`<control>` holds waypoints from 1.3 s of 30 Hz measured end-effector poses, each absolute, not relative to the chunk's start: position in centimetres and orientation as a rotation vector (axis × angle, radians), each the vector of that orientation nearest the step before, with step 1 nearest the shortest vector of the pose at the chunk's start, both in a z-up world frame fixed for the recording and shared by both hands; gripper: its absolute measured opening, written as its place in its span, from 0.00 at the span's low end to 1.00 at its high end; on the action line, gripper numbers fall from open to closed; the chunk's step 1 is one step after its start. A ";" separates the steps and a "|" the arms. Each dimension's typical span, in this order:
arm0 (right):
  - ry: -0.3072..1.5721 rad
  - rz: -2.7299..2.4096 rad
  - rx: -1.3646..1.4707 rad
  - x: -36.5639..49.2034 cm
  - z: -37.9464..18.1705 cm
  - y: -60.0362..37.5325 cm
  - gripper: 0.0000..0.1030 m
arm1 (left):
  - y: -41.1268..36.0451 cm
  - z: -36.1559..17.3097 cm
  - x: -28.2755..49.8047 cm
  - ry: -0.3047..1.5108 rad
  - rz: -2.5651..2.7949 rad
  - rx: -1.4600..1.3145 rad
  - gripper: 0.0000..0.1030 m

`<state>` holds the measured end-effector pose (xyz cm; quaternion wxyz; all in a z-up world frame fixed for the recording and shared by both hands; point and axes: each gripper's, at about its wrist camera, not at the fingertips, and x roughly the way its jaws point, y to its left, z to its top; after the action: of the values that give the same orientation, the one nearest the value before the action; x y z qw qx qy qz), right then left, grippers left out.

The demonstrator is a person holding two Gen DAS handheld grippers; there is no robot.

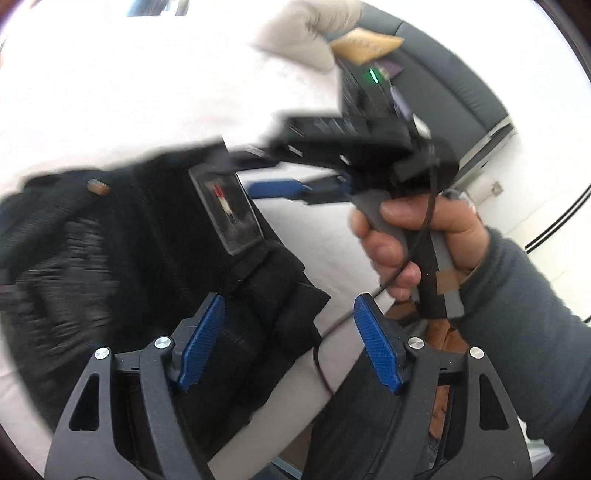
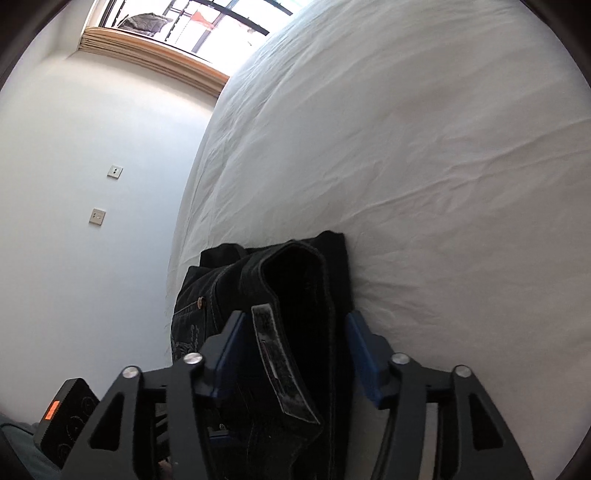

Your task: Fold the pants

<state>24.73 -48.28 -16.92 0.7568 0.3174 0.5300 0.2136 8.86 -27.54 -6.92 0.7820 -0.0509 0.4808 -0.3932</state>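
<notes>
Fingers, left gripper (image 1: 288, 343): blue pads spread wide, nothing pressed between them; a folded corner of the pants (image 1: 140, 251) lies just ahead of and partly between them, closer to the left pad, on the bed (image 1: 110, 92). Fingers, right gripper (image 2: 295, 354): likewise spread, with the thick hem or waistband fold of the same black denim standing between the pads, which do not appear to squeeze it; in the left wrist view this tool sits ahead and to the right, held by a hand (image 1: 417, 240) in a grey sleeve (image 1: 535, 314). Item: pants, dark, bunched into a compact stack, leather patch (image 1: 225, 210) and rivet showing, near the bed's edge. Step, judged: a fold looks just set down and released; both tools are free of the cloth. Next move, judged: withdraw clear of the stack without dragging it, then either regrasp an edge for a further fold or press the stack flat. Edges: mattress edge runs immediately left of the right fingers, with wall (image 2: 92, 166) and sockets beyond; cloth could slip off there. Open room: broad bare sheet ahead and right of the right fingers; pillow (image 1: 306, 33) well beyond the left fingers.
</notes>
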 end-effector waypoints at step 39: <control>1.003 0.481 0.765 21.4 -13.9 -46.2 0.72 | -15.2 -10.5 9.1 0.857 -0.598 -0.075 0.72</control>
<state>21.41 -46.19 -13.87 0.7807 0.3541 0.4642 0.2226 9.15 -15.19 -10.54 0.8660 -0.0357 0.4092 -0.2853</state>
